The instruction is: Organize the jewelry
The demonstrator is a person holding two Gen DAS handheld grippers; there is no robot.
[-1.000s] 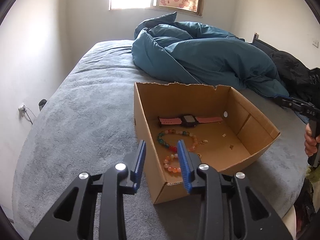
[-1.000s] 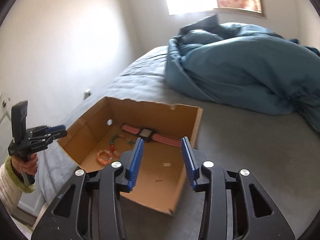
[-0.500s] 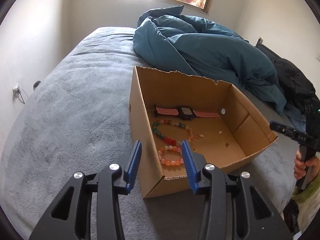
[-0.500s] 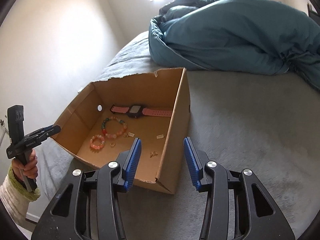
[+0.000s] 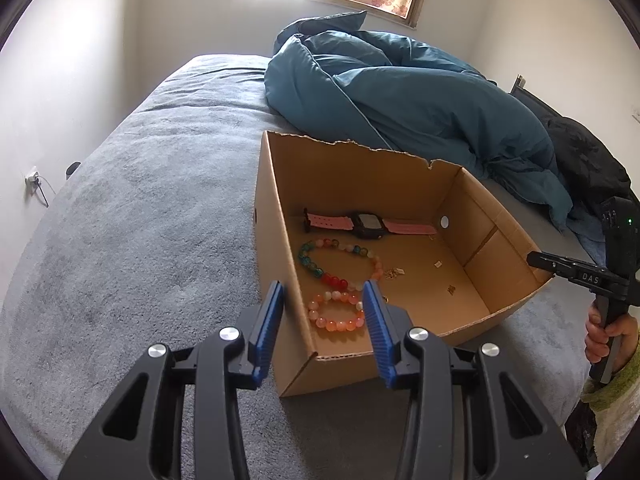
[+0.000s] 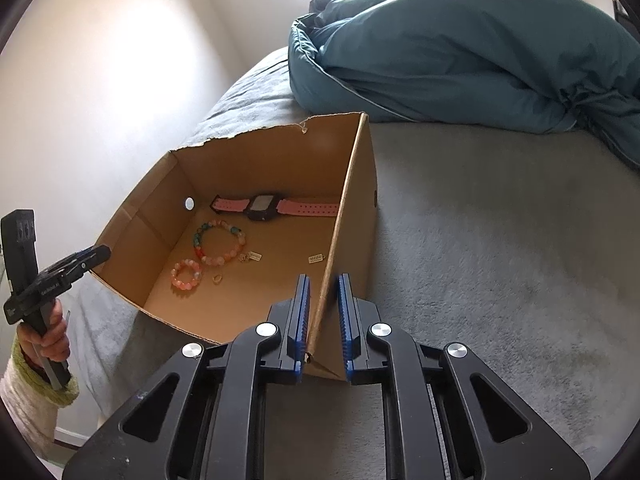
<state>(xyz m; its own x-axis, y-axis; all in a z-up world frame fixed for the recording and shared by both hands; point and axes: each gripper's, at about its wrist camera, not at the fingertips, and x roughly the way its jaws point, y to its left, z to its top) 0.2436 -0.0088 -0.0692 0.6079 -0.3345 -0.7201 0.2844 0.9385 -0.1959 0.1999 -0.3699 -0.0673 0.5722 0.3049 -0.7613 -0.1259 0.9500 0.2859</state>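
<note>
An open cardboard box (image 5: 360,172) sits on the bed. In it lie a pink-strap watch (image 5: 368,224), a multicolour bead bracelet (image 5: 332,280), an orange bead bracelet (image 5: 334,326) and a few tiny gold pieces (image 5: 394,274). My left gripper (image 5: 324,308) is open and straddles the box's near left corner, one pad outside, one inside. My right gripper (image 6: 323,312) straddles the box's right wall (image 6: 348,184). Its jaws are closing, with thin gaps still showing beside the cardboard edge. The right wrist view shows the watch (image 6: 262,206) and both bracelets (image 6: 199,240), (image 6: 185,286).
A bunched teal duvet (image 5: 400,92) lies right behind the box. A grey blanket (image 5: 140,240) covers the bed, with open stretches left and right of the box. Dark clothing (image 5: 588,160) is piled at the far right. A hand with a green cuff (image 5: 604,336) holds the right gripper.
The right gripper came down over the box's right wall and its jaws narrowed sharply around it. The left gripper stayed at the near left corner, jaws slightly wider than a second ago.
</note>
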